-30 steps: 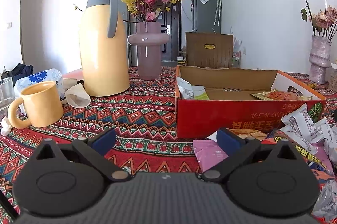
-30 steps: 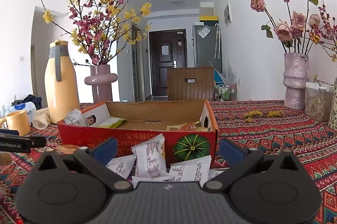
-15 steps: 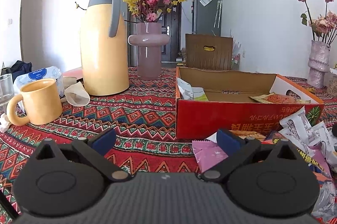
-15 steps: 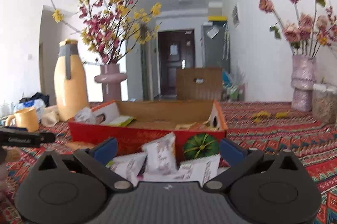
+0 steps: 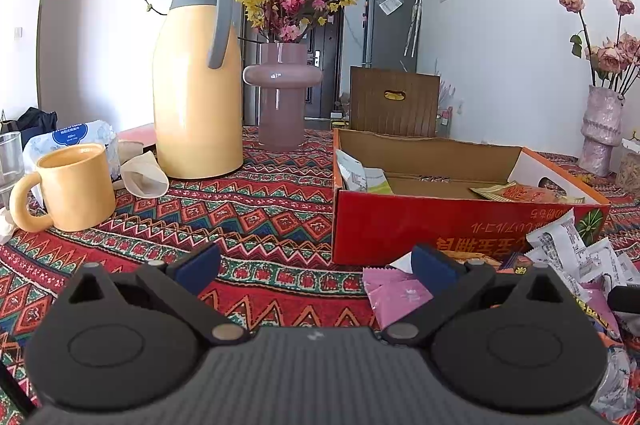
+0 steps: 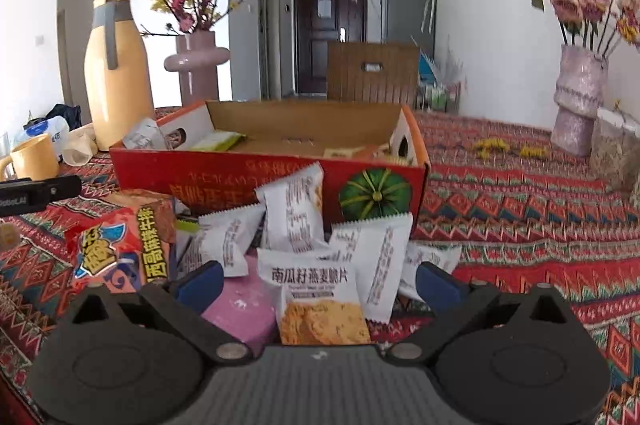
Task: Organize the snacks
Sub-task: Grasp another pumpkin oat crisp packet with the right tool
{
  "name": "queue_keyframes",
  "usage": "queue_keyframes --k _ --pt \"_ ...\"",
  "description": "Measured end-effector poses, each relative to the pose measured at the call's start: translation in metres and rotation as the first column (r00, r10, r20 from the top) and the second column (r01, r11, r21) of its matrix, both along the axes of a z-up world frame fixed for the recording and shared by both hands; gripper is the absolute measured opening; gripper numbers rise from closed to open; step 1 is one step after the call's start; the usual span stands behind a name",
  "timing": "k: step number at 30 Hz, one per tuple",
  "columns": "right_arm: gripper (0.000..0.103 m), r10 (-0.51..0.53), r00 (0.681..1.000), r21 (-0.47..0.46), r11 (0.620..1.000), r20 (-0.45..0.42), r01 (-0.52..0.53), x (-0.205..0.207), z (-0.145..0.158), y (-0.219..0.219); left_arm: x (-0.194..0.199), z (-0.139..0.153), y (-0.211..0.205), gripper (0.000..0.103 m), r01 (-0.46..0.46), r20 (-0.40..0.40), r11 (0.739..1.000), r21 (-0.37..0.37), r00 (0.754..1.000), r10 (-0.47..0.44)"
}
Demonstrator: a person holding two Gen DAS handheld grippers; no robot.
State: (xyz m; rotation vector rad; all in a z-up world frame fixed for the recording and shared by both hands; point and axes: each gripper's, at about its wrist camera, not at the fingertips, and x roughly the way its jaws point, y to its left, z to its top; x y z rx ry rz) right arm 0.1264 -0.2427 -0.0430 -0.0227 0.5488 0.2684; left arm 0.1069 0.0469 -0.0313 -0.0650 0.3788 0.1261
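Patterned red tablecloth (image 6: 520,209) under everything. Right claw (image 6: 318,283) wide, jaws just eased inward a bit, nothing pinched; white oat-crisp packet (image 6: 316,289) lies between them, atop snack pile just in front of red box (image 6: 248,173). Packets light, crinkly, slippery film (contents prob. brittle): pinch at flat middle, gently. Count: approx. 6 white, 1 pink (image 6: 244,305), 1 orange bag (image 6: 120,245). Left claw (image 5: 316,265) wide, empty.

We saw a bright, daylit room with soft shadows; the left view was sharp, the right view slightly motion-blurred, both bowed and dark-cornered by fisheye.
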Motion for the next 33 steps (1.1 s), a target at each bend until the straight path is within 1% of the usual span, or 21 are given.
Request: queue_keyframes --k 2,4,6,8,10,12,14,16,17,24,28,33 --pt "0.088 -0.002 1.000 0.030 1.000 -0.020 0.003 0.000 -0.001 -0.005 0.000 0.000 0.000 0.103 0.001 0.000 1.000 -0.001 1.000 -0.001" --pt "0.085 -0.015 0.999 0.054 0.998 -0.040 0.017 0.000 -0.003 -0.010 0.000 0.000 0.000 0.103 0.001 0.000 1.000 -0.001 1.000 -0.001" --pt "0.080 -0.018 0.998 0.075 0.997 -0.056 0.022 0.000 -0.006 -0.014 0.000 0.000 0.000 0.103 0.001 -0.001 1.000 -0.001 1.000 -0.001" --pt "0.078 -0.017 0.997 0.098 0.995 -0.074 0.024 0.000 -0.010 -0.017 0.000 0.000 0.000 0.103 0.000 -0.001 1.000 0.000 1.000 0.000" --pt "0.072 -0.020 0.996 0.115 0.993 -0.092 0.030 0.001 -0.013 -0.019 0.000 0.000 0.000 0.103 0.000 -0.001 1.000 0.000 1.000 0.000" --pt "0.064 -0.018 0.994 0.147 0.988 -0.111 0.034 0.001 -0.016 -0.021 0.000 0.000 0.000 0.103 0.000 -0.002 1.000 0.000 1.000 0.000" --pt "0.058 -0.011 0.993 0.182 0.983 -0.118 0.033 0.000 -0.018 -0.023 0.000 0.000 0.000 0.103 0.000 -0.002 1.000 0.000 1.000 0.000" --pt "0.053 -0.007 0.993 0.198 0.980 -0.116 0.030 -0.001 -0.019 -0.024 0.000 0.000 0.000 0.103 0.000 -0.002 1.000 0.001 1.000 0.000" --pt "0.048 -0.003 0.993 0.203 0.979 -0.115 0.027 -0.002 -0.019 -0.025 0.000 0.000 0.000 0.103 -0.001 -0.002 1.000 0.000 1.000 0.001" --pt "0.046 -0.011 0.995 0.209 0.977 -0.095 0.031 -0.007 -0.016 -0.024 0.001 -0.001 0.000 0.103 -0.005 -0.009 1.000 0.006 1.000 0.005" --pt "0.046 -0.026 0.998 0.209 0.977 -0.063 0.039 -0.013 -0.012 -0.023 0.002 -0.002 -0.001 0.103 -0.020 -0.015 1.000 0.015 1.000 0.020" --pt "0.046 -0.026 0.999 0.216 0.976 -0.028 0.031 -0.022 -0.005 -0.025 0.004 0.000 -0.008 0.103 -0.051 -0.067 0.996 0.068 0.996 0.056"
